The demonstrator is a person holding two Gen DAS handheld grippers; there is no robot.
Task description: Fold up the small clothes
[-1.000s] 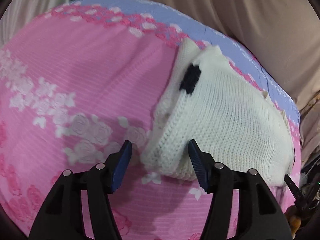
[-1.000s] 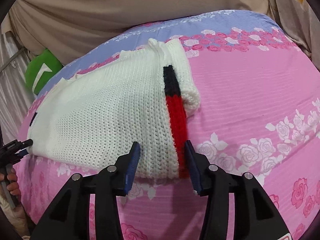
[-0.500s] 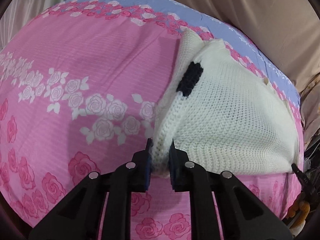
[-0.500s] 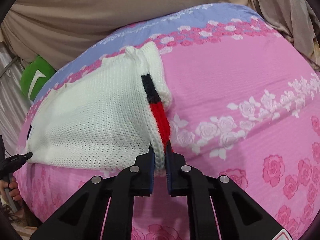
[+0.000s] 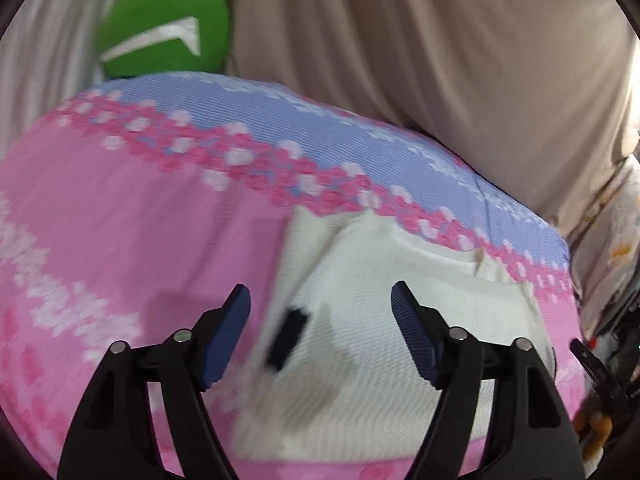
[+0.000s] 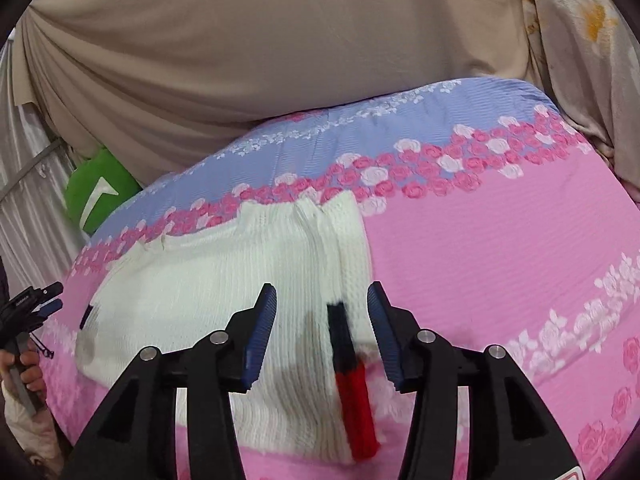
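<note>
A white knitted garment lies folded on the pink floral bedspread. It carries a dark patch near its left edge. In the right wrist view the garment shows a black and red stripe near its right edge. My left gripper is open and empty above the garment's left part. My right gripper is open and empty above the stripe. The left view is blurred by motion.
A green cushion sits at the far left of the bed against beige drapes. The bedspread has a lilac band along its far edge. A hand with the other gripper shows at the left.
Both grippers were shut on the garment's near edge half a second ago. They have carried it forward, let go and opened; the garment now lies folded shorter.
</note>
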